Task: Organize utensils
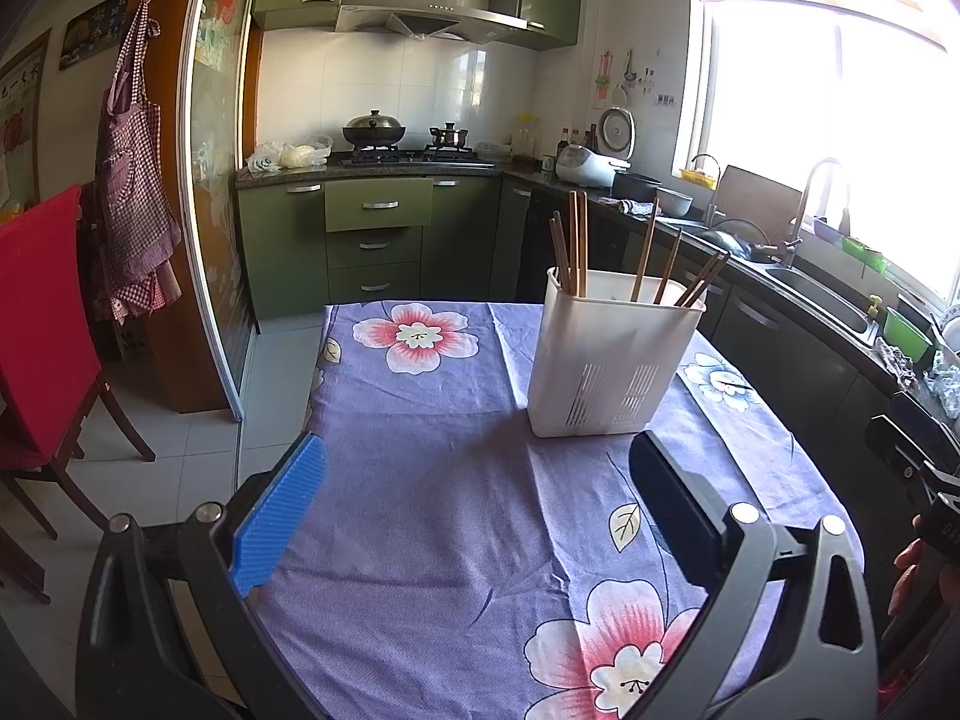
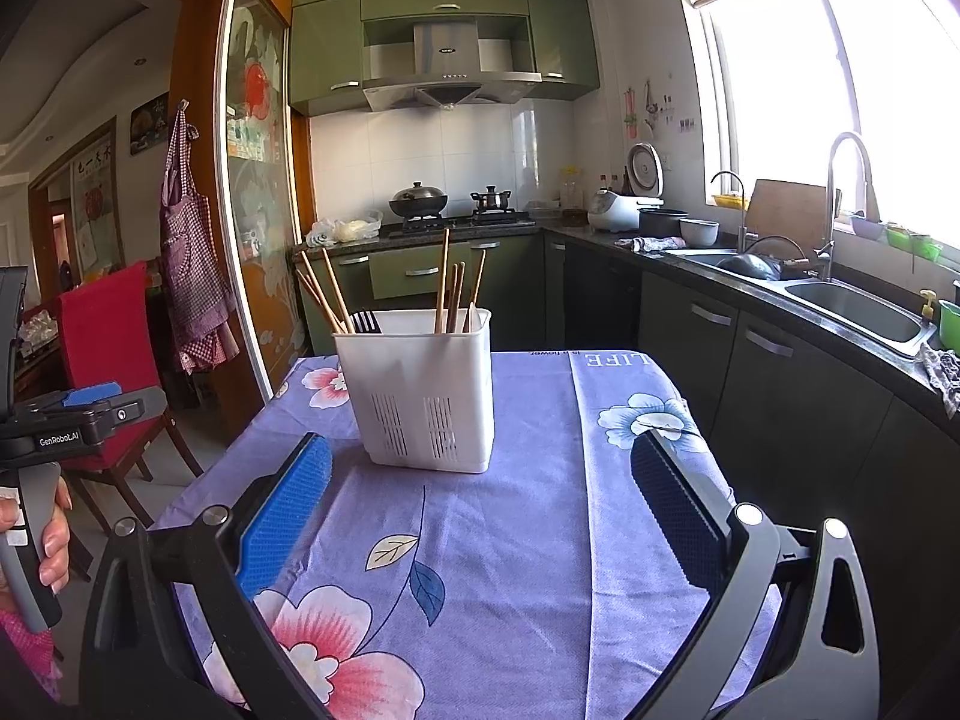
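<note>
The white holder [image 1: 612,354] stands upright toward the far end of the table [image 2: 528,540], chopsticks [image 1: 577,243] and a black fork [image 2: 366,321] sticking out — bare cloth on every side. Your left gripper [image 1: 480,516] and right gripper [image 2: 480,516] hover short of it, both spread wide, gripping nothing.

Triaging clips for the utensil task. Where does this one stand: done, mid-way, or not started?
It looks finished or nearly so. Done: chopsticks and a black fork stand in the white holder. In hand: nothing; the left gripper and right gripper are both open and empty, back from the holder. Left: no loose utensils show on the floral tablecloth.
</note>
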